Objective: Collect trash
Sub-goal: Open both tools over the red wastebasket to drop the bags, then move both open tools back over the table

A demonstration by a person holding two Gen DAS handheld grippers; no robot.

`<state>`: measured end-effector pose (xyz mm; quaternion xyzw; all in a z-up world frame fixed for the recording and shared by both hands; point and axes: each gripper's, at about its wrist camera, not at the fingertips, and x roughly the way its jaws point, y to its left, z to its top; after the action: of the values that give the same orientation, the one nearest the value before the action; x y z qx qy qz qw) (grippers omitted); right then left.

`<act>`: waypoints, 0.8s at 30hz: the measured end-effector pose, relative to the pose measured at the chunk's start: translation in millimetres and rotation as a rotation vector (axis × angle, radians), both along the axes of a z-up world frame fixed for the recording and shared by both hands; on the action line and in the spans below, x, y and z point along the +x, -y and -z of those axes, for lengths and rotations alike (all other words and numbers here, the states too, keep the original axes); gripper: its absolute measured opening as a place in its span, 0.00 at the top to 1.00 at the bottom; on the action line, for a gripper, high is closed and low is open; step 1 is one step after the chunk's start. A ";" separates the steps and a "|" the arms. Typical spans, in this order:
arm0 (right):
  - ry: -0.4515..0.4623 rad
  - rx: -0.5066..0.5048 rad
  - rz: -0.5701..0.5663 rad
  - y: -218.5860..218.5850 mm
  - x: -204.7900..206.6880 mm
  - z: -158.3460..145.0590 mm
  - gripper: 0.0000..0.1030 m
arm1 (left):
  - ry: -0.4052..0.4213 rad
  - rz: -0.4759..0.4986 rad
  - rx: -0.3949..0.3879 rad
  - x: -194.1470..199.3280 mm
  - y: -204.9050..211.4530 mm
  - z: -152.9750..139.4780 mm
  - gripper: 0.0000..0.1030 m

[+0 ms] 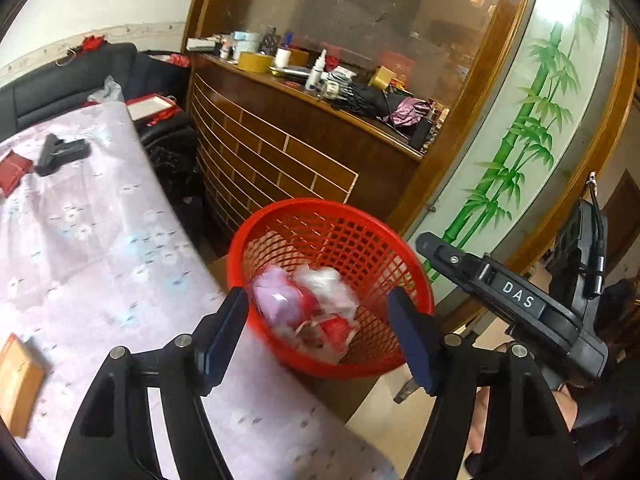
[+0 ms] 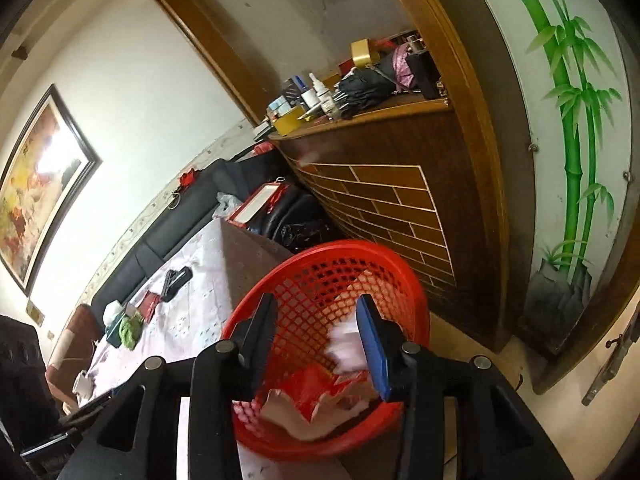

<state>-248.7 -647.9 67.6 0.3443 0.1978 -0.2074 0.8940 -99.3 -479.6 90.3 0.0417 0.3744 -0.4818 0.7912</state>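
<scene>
Both your grippers hang directly over the red mesh basket (image 1: 332,288), which stands on the floor just beside the edge of the cloth-covered table (image 1: 100,248): the left gripper (image 1: 320,336) and the right gripper (image 2: 316,344) each have their jaws spread apart with nothing between them. The crumpled wrappers (image 1: 316,308) lie at the basket's bottom, a loose, blurred heap of pink, white and red paper or film. What may still need collecting lies to your left on the table, nearer the left gripper, such as the small red packet (image 1: 14,172).
</scene>
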 end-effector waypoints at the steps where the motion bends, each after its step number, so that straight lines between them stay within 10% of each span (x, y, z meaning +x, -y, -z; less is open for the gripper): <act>1: 0.006 0.004 -0.009 -3.8 -1.6 0.0 0.56 | 0.009 -0.005 0.001 -1.3 -6.7 -0.5 0.31; 24: -0.109 -0.089 -0.527 -230.9 85.2 23.8 0.44 | -0.029 -0.417 0.013 2.0 -282.7 22.5 0.31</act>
<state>-163.5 -417.0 43.8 0.2297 0.3191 0.0055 0.9195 -97.3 -196.8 67.8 -0.0385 0.3893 -0.3057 0.8680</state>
